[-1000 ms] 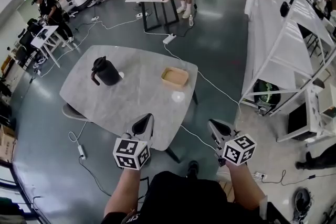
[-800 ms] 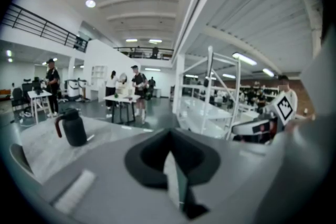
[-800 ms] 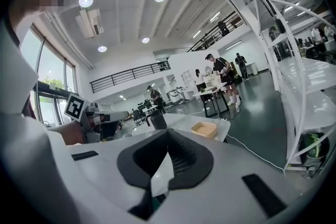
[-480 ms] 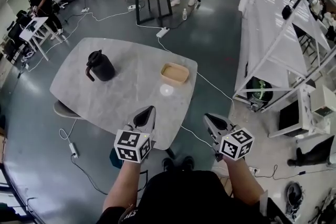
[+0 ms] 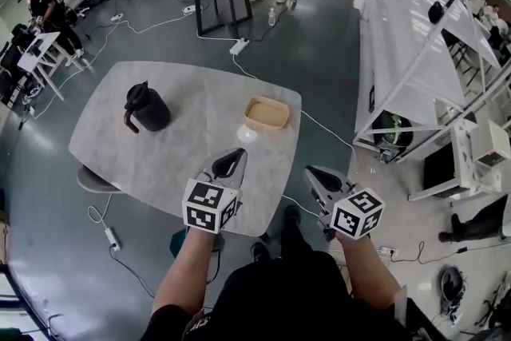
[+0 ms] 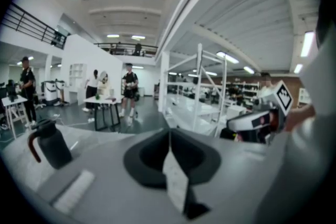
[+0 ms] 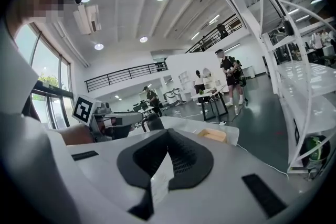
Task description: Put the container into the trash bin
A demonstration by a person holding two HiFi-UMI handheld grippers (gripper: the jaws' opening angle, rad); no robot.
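Both hand-held tools are narrow. The left gripper (image 5: 236, 157) and the right gripper (image 5: 312, 172) each have their dark pads pressed together with nothing between them. The left tip is over the near edge of the grey table (image 5: 184, 152). The right tip is off the table's corner, above the floor.

The container (image 5: 266, 114), a shallow tan open tray, sits on the far right part of the table, well apart from both grippers. Its inside looks the same tan as its walls, and whether anything lies in it cannot be told. Just beside it, on the near side, is a small pale round patch (image 5: 247, 135), too small to identify.

A black jug (image 5: 148, 108) with a lid and handle stands upright on the table's left side, and its contents are hidden.

Under the table's near edge a bluish shape (image 5: 179, 240) shows on the floor, partly covered by the left arm and unclear. White shelving (image 5: 415, 68) is cut off at the right edge.
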